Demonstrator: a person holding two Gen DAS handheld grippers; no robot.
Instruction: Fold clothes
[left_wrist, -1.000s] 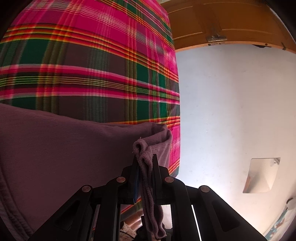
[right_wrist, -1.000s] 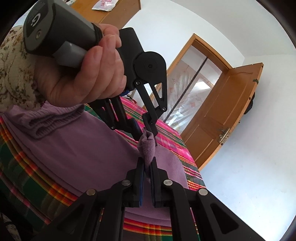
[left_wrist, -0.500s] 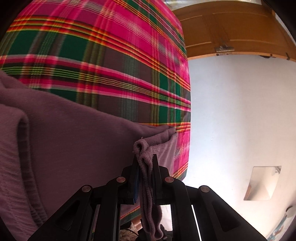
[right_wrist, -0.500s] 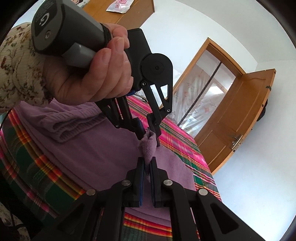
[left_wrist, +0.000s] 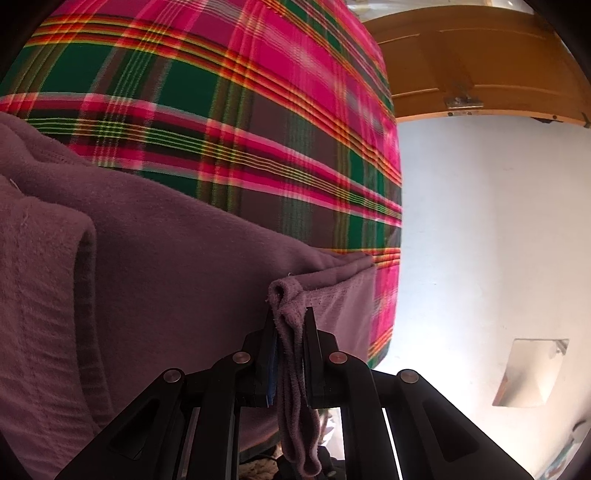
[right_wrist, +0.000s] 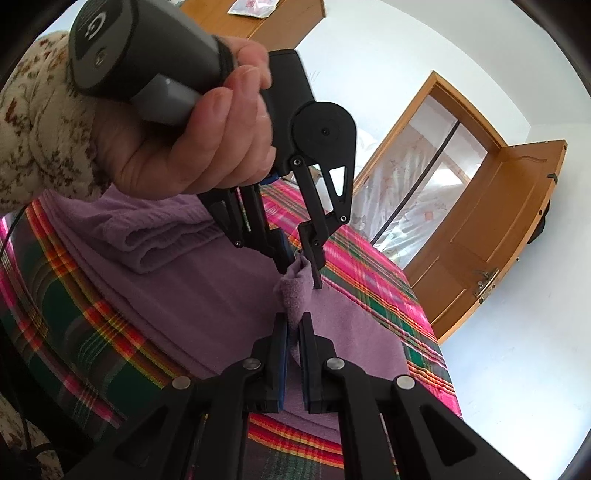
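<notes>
A purple garment (left_wrist: 166, 277) lies spread on a bed covered with a pink and green plaid blanket (left_wrist: 221, 129). My left gripper (left_wrist: 290, 314) has a bunched corner of it between its fingers; the jaws are opening a little and the pads still touch the cloth. In the right wrist view a hand (right_wrist: 192, 147) holds the left gripper (right_wrist: 301, 264) just above my right gripper (right_wrist: 293, 317). The right one is shut on the same bunch of the purple garment (right_wrist: 221, 288). A rolled ribbed hem (right_wrist: 159, 236) lies behind the left gripper.
The plaid blanket (right_wrist: 74, 325) ends at the bed's edge to the right, with white floor beyond. An open wooden door (right_wrist: 498, 221) and a glazed doorway stand past the bed. A floral sleeve (right_wrist: 40, 122) fills the upper left. A pale sheet (left_wrist: 528, 373) lies on the floor.
Both grippers have come lower toward the bed with the corner between them. More of the garment, with a fold at the left, now fills the left wrist view. The left jaws stand slightly wider.
</notes>
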